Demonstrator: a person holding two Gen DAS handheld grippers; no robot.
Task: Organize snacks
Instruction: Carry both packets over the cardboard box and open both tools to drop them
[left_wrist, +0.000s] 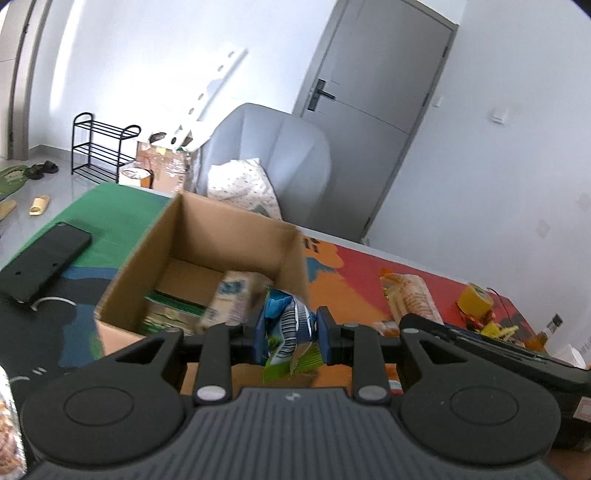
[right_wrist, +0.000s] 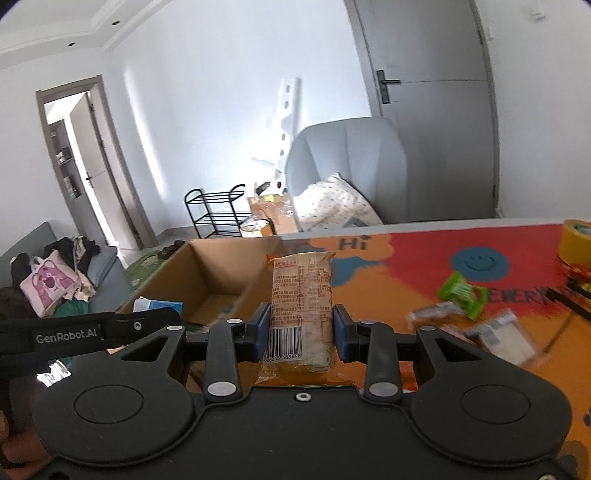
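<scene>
Left wrist view: sits just behind the left tongs (left_wrist: 290, 338), above the tabletop (left_wrist: 343, 273), tilted, facing the open cardboard box (left_wrist: 207, 240) close ahead, grey armchair (left_wrist: 273, 147) and door (left_wrist: 373, 92) beyond.

Right wrist view: behind the right tongs (right_wrist: 302, 325), more level, facing the same way, box (right_wrist: 218, 266) at left, tabletop (right_wrist: 406, 266) spreading right.

Shared: box, armchair (right_wrist: 351, 162), door (right_wrist: 432, 110), black rack (left_wrist: 99, 151) (right_wrist: 216, 212), probably the same yellow tape roll (left_wrist: 474, 300) (right_wrist: 576, 240). Each view catches the other tool's body at its edge.
</scene>
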